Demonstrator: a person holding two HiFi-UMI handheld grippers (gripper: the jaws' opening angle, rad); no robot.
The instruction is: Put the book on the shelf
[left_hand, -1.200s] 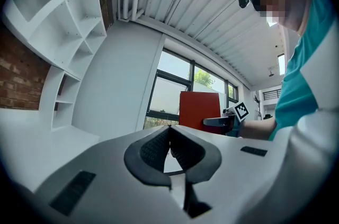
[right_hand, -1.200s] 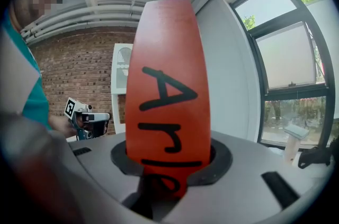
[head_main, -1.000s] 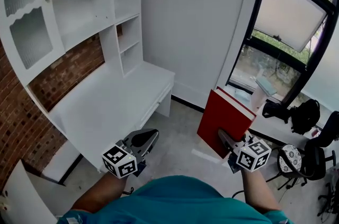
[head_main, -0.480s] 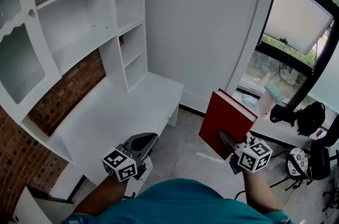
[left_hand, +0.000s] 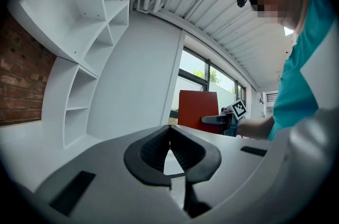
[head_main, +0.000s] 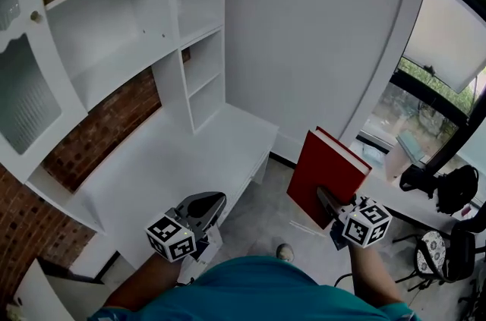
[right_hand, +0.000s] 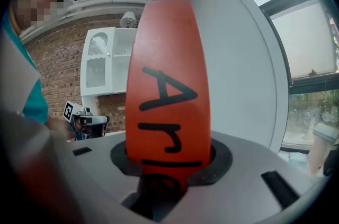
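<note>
In the head view both forearms reach forward from the teal shirt (head_main: 258, 289) at about waist height, one hand-held gripper in each hand with its marker cube nearest the body. The left hand-held gripper (head_main: 216, 198) points ahead and roughly level over the near edge of the white tabletop (head_main: 167, 160), its dark jaws drawn to a point with nothing in them. The right hand-held gripper (head_main: 322, 196) is out to the right over the grey floor (head_main: 266, 221), clamped on the near lower edge of the red book (head_main: 326, 168). The book stands up from the jaws, tilted a little, with its cover turned left and its pale page edges along the top right. It is in the air beside the tabletop's right end, well apart from the white shelf unit (head_main: 121, 31) at far left above the brick wall (head_main: 114, 114). In the left gripper view the two jaws meet at their tips and only the pale tabletop shows through the small gap behind them; beyond, to the right, the other hand holds the book upright in front of the window (left_hand: 198, 77). In the right gripper view the book's red spine fills the middle, standing straight up from between the jaws, which pinch it on both sides; black handwritten letters run down the spine.
</note>
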